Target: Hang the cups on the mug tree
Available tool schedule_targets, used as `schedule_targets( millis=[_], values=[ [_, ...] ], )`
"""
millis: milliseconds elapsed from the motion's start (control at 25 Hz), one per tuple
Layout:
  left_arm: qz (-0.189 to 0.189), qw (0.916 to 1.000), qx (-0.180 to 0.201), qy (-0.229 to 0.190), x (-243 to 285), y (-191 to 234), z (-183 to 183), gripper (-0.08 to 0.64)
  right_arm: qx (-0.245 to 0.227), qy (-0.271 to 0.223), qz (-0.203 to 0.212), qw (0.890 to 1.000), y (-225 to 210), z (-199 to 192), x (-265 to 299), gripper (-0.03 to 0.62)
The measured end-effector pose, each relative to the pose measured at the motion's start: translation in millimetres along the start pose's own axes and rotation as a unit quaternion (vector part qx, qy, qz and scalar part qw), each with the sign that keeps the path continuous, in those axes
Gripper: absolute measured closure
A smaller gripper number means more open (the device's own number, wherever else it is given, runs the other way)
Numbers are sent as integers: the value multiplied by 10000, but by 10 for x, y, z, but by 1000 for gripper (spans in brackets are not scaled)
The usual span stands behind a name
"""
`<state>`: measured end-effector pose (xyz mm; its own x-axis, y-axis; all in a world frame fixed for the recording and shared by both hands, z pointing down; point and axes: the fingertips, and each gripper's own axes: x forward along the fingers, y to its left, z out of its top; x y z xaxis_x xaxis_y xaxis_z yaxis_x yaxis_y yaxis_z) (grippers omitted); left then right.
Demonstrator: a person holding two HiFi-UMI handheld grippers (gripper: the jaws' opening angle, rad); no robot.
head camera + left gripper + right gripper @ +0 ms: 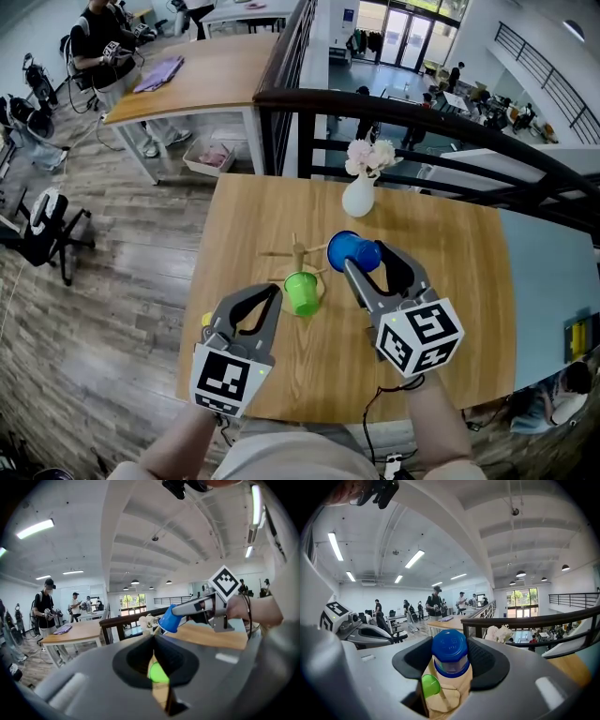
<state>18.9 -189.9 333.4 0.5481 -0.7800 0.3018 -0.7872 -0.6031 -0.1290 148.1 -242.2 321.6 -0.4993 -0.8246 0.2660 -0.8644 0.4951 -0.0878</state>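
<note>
Right tongs [367, 261] gripped my blue cup [349, 249] by its sides, jaws wide; left tongs [271, 292] shut, empty. Cup seemed light, stiff, slick; sides suited best.

The head view looks steeply down on the table [450, 309] from above its near edge. Both gripper views sit low and close over it, facing nearly level toward the far edge. All three share the green cup [301, 292] and flowers [368, 156].

A white vase [358, 198] of pale flowers [370, 155] stands near the far edge of the counter [459, 281] — behind it a dark railing [422, 117]; further off, another table [211, 80].
</note>
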Motion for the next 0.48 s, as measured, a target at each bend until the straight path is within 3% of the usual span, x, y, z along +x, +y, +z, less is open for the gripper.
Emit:
schedule_targets(
  millis=[480],
  values=[
    [30,9998,-127,130,56,95,-139,558,287,165,341,9989,73,-214,277,354]
  ],
)
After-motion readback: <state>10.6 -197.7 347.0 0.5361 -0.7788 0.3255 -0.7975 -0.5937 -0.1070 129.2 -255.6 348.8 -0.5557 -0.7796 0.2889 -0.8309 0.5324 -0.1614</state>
